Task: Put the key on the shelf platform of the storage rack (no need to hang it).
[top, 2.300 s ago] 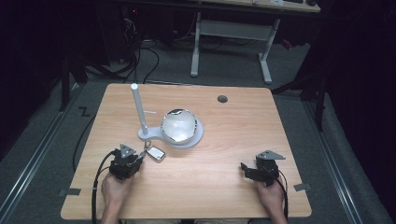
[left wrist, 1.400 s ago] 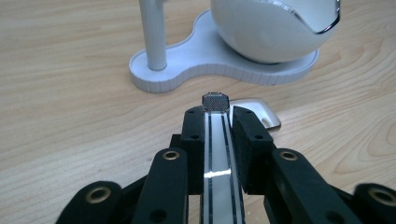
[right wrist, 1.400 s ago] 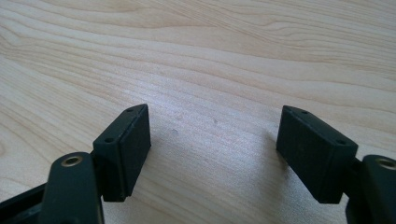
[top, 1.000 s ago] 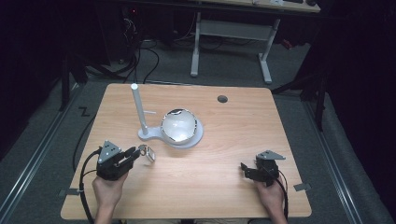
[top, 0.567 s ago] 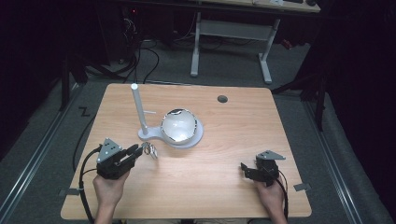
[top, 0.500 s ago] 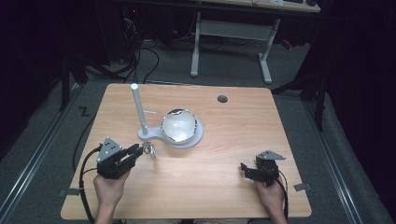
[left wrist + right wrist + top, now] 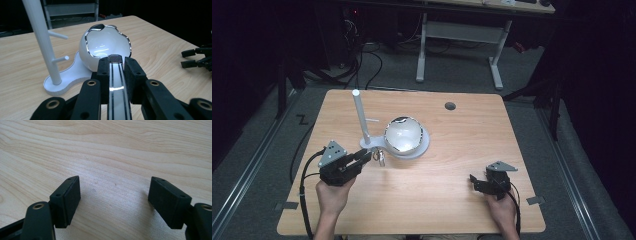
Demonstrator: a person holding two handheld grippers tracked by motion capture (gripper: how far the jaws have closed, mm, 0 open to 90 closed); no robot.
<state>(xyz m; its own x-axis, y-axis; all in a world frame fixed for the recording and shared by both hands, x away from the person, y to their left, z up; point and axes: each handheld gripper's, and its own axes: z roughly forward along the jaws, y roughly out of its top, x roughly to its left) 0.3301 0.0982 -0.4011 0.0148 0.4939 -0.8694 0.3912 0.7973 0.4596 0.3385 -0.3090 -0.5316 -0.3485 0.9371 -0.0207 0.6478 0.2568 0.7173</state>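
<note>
The left gripper (image 7: 367,157) is clenched on a slim shiny object with a mesh end (image 7: 115,75), gripped from both sides by its black pads (image 7: 103,72). In the high view the object (image 7: 381,159) hangs above the desk (image 7: 462,200) toward its left edge, just in front of the white stand's base (image 7: 371,146). The stand's white post (image 7: 360,115) rises upright with two small pegs, and beside it, on the same base, sits a white egg-shaped bowl with a jagged silver rim (image 7: 403,135). The right gripper (image 7: 474,181) rests near the desk's front right corner, jaws spread wide apart with bare wood between them, grasping nothing.
</note>
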